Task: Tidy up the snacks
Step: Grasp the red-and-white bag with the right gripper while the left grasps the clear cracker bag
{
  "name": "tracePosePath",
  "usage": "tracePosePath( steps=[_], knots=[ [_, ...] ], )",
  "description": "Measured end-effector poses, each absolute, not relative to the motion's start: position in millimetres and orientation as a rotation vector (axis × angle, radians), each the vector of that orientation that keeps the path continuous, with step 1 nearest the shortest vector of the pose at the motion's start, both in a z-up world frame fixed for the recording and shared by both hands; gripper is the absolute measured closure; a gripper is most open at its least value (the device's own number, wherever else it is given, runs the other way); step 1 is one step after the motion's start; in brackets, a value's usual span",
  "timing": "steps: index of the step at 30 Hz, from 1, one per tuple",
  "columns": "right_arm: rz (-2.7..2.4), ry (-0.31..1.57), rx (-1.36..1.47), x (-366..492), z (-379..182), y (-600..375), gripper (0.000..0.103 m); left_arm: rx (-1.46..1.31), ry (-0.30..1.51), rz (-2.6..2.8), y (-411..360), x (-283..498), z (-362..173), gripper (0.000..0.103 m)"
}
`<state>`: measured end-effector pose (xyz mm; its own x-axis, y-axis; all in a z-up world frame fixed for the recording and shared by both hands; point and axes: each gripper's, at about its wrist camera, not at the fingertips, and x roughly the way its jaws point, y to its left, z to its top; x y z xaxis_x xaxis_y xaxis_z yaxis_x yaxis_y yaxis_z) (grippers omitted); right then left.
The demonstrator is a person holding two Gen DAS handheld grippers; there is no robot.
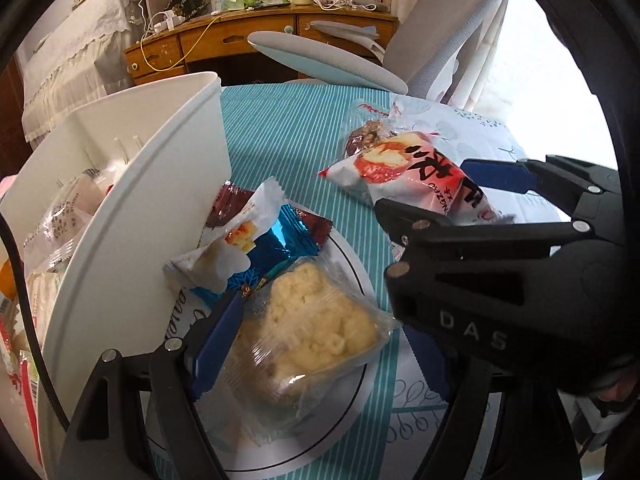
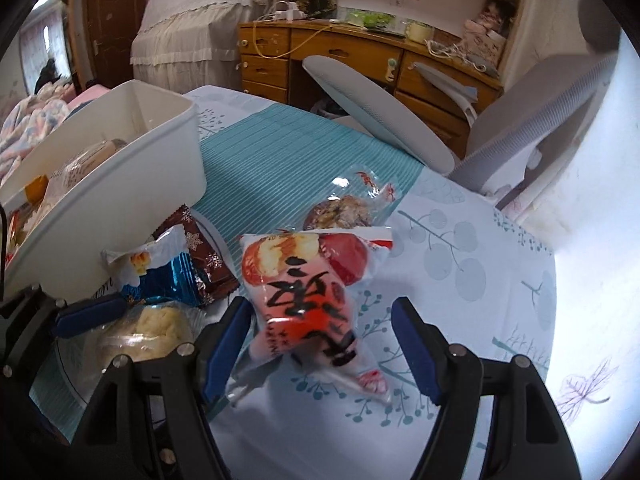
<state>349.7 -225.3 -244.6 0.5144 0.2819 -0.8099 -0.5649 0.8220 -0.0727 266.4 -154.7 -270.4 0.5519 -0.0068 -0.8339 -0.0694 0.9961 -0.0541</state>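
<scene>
Nearest, two grippers, both released. Left gripper (image 1: 320, 344) spread wide around one clear-wrapped yellow pastry (image 1: 316, 328) lying on a white plate (image 1: 352, 420) — pads not pressing, as far as can be seen. Right gripper (image 2: 324, 344) gaping either side of one pink-and-red snack bag (image 2: 308, 300), blue pads apart from the wrapper on both sides; bag tilted, its near end down on the tablecloth (image 2: 480, 360).

Just beyond the pastry, three more packets heaped at the plate's far edge: one white packet (image 1: 224, 256), one blue foil packet (image 1: 280, 240), one brown packet with snowflakes (image 2: 204, 256). Past the pink bag, one clear packet holding a dark round cake (image 2: 340, 210), touching or just beside the bag's far end.

To the left, one white bin (image 1: 160, 184), several wrapped snacks inside, count unclear; near wall close against the heap. Open striped cloth between bin and cake packet; bare cloth to the right of the pink bag up to the table edge.

Farther off, one grey chair (image 2: 540, 120), one wooden desk (image 2: 360, 56).
</scene>
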Motion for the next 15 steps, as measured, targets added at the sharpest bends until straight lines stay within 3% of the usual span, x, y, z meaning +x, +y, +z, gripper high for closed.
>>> tracePosePath(
  steps=[3,6,15],
  knots=[
    [0.516,0.933,-0.274,357,-247,-232,0.03,-0.088,0.984,0.03,-153,267,-270,0.024],
    [0.52,0.975,-0.187,361,-248,-241,0.041,-0.079,0.997,0.021,-153,266,-272,0.024],
    [0.502,1.007,-0.114,362,-249,-250,0.045,-0.087,0.99,0.023,-152,259,-271,0.037]
  ],
)
